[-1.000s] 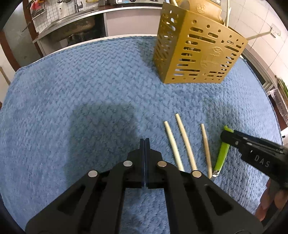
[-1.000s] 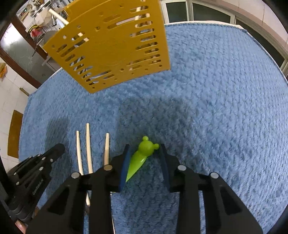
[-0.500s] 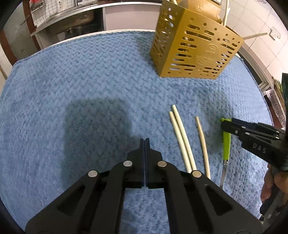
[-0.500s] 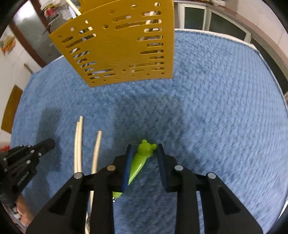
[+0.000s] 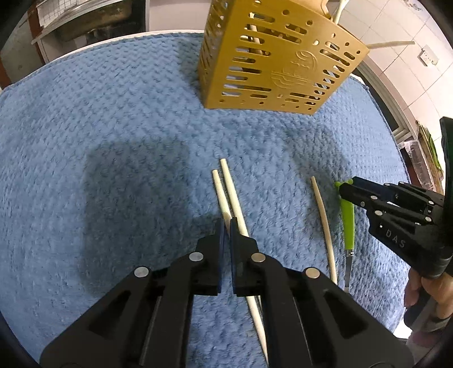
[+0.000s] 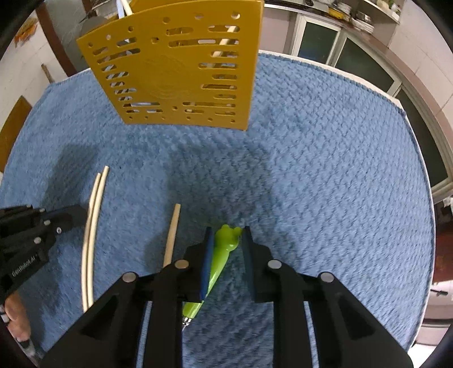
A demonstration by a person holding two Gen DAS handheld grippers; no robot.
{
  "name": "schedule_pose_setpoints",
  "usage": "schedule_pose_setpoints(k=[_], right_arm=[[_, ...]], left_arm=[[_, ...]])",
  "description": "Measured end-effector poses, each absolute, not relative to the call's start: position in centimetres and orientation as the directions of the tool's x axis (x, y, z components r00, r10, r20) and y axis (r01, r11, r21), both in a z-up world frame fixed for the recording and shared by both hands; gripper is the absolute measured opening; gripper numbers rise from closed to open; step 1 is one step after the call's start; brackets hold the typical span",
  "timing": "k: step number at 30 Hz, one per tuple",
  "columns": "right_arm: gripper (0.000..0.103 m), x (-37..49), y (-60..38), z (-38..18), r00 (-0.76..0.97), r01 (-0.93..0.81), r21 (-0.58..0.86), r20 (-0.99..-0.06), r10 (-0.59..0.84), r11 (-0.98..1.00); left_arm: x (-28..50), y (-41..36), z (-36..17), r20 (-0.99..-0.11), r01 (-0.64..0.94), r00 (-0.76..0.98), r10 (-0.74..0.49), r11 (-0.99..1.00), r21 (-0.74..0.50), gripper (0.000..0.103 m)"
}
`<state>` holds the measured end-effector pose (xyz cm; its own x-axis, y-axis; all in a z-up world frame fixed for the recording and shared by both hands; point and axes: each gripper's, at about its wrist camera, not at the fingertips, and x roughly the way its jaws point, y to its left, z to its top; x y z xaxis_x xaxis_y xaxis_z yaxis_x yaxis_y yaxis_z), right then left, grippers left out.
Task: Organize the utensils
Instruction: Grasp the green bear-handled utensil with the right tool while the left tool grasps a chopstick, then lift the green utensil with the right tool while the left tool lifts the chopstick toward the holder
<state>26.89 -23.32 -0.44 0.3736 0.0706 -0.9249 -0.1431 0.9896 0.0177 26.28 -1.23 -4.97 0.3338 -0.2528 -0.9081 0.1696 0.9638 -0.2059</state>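
A yellow perforated utensil holder (image 5: 277, 62) stands on the blue mat (image 5: 113, 127) and shows in the right wrist view (image 6: 181, 73) too. Three pale chopsticks lie on the mat: a touching pair (image 5: 226, 186) and a single one (image 5: 322, 215). My left gripper (image 5: 226, 223) is barely parted, with the shorter chopstick of the pair running into the narrow gap. A green utensil with a frog-shaped handle (image 6: 223, 254) lies between the pads of my right gripper (image 6: 226, 237), which is open around it. The handle also shows in the left wrist view (image 5: 348, 218).
Chopsticks and a wooden utensil stick out of the holder's top (image 5: 388, 44). A counter and shelves (image 5: 93, 14) lie beyond the mat's far edge. Cabinets with glass doors (image 6: 354, 56) stand behind the mat on the right.
My left gripper moved right onto the chopstick pair and parted slightly. My right gripper narrowed around the green handle and stayed over it. The two left chopsticks came together.
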Motion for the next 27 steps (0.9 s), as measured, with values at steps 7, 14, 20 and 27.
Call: schedule_pose_setpoints(k=[7,14,20,27], right_arm=[[0.02,25.9,-24.1,-0.8,0.366,-0.174,0.026,-0.926,0.089,0.984],[0.02,26.4,-24.6,-1.2,0.342,-0.162,0.038,-0.935,0.092,0.986],[0.021,27.0,-25.2,-1.7,0.322,-0.121,0.074,-0.94,0.109,0.99],[0.02,26.3,-26.0,-1.7,0.367,-0.1,0.12,-0.918,0.148,0.988]], left_arm=[[27.0,-3.0,-5.6,-0.92,0.167,0.323,-0.223,0.97,-0.176,0.003],[29.1,-4.8,-6.0,-0.936,0.168,0.295,-0.192,0.975,-0.147,0.006],[30.7,-7.0,-6.1,-0.94,0.179,0.297,-0.166,0.977,-0.116,0.006],[29.8,-6.1,-5.3,-0.918,0.179,0.338,-0.206,0.972,-0.152,0.005]])
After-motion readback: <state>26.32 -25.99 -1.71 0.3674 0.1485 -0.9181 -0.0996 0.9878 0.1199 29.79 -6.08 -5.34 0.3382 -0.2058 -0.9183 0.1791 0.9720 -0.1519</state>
